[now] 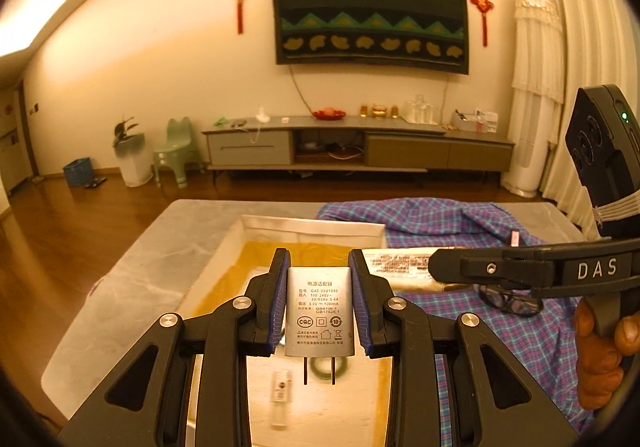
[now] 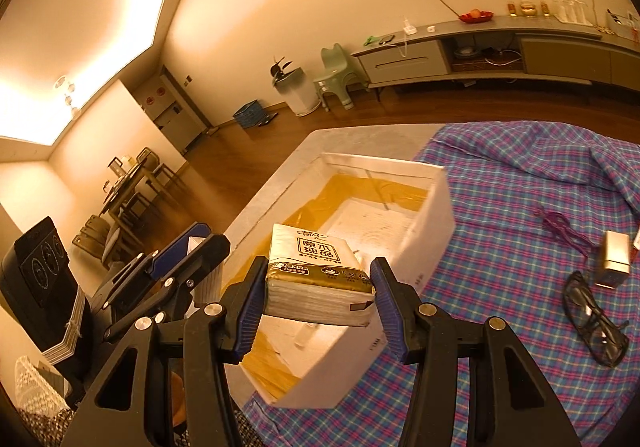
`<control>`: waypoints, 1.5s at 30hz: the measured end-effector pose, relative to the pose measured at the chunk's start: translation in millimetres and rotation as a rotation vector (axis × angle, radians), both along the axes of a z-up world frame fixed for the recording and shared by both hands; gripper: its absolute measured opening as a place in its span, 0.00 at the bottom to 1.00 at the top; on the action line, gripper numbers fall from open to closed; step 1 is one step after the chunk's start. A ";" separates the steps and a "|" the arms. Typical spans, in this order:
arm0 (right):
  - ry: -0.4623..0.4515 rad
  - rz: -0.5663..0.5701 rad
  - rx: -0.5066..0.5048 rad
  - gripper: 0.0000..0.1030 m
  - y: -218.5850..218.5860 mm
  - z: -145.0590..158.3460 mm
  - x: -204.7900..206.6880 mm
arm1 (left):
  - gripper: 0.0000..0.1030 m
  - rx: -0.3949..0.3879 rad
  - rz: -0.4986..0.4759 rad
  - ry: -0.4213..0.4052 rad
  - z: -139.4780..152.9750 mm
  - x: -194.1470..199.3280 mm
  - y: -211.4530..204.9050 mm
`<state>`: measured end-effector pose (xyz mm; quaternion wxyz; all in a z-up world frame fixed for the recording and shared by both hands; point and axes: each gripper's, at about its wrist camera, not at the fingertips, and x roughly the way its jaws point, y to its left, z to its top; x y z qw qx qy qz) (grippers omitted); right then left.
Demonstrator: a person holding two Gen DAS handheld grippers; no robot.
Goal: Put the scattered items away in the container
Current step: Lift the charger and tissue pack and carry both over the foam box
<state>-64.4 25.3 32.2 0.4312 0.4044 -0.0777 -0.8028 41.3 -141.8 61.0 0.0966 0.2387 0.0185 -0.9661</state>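
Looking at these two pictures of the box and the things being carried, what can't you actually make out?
- Left wrist view: the box floor is mostly hidden behind the charger and the fingers; a small white item lying there is blurred.
- Right wrist view: the tissue pack covers part of the box floor.
- Right wrist view: the small carton beside the glasses is blurred, its print unreadable.
- Items on the far cabinet are too small.

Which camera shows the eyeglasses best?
The right wrist view: the eyeglasses lie whole on the checked cloth. In the left wrist view the right gripper covers most of them.
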 end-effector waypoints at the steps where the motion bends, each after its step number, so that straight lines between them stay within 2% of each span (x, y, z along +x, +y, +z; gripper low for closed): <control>1: -0.001 0.005 0.000 0.51 -3.4 -0.3 0.5 | 0.30 0.001 0.004 -0.001 -0.1 0.5 -2.0; 10: 0.006 0.032 0.015 0.51 -33.5 -5.7 3.9 | 0.30 0.058 0.015 -0.031 -10.8 -0.2 -25.0; 22: 0.004 0.008 0.049 0.51 -38.5 -20.6 -7.5 | 0.30 0.185 -0.030 -0.129 -41.0 -25.1 -35.0; 35: -0.008 0.011 0.078 0.51 -48.7 -35.6 -14.3 | 0.30 0.175 -0.012 -0.138 -54.1 -34.6 -40.3; 37: -0.008 0.010 0.083 0.51 -49.6 -37.3 -14.3 | 0.30 0.209 -0.008 -0.150 -58.0 -37.5 -47.3; 41: -0.010 0.006 0.093 0.51 -54.0 -40.4 -16.3 | 0.30 0.356 0.006 -0.180 -65.8 -42.9 -75.8; 45: -0.013 0.003 0.102 0.51 -58.7 -42.2 -18.1 | 0.30 0.404 0.050 -0.182 -68.8 -44.9 -99.2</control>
